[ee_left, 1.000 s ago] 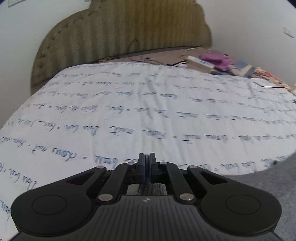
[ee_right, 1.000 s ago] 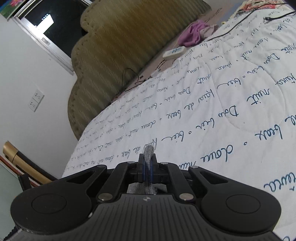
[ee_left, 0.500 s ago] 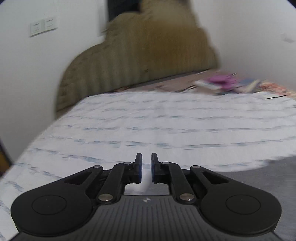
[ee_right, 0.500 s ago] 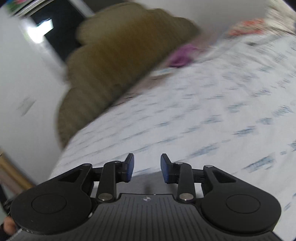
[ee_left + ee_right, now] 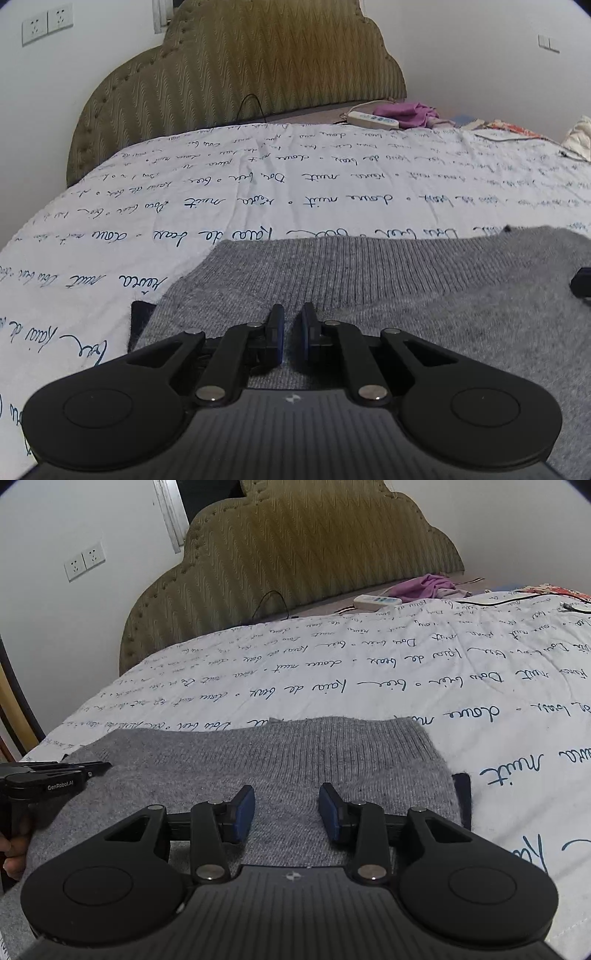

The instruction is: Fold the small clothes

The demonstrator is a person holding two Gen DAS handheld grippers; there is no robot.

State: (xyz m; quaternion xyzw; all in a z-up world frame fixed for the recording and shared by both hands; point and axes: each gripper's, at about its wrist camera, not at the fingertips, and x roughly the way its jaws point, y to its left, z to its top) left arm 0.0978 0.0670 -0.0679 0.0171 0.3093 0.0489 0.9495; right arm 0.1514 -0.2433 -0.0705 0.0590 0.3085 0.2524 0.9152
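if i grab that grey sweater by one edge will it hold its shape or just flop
Probably flop: the grey sweater is a soft knit that lies limp and flat on the bedspread. It should grip well, since the ribbed hem looks fuzzy, not slick. It looks light for its size, so pushing it would likely bunch it rather than slide it.

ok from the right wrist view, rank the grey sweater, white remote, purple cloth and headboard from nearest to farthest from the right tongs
1. Grey sweater: directly under the right tongs, spread on the quilt.
2. White remote: far edge of the bed, right of centre.
3. Purple cloth: just behind the remote, further right.
4. Headboard: against the wall at the back.
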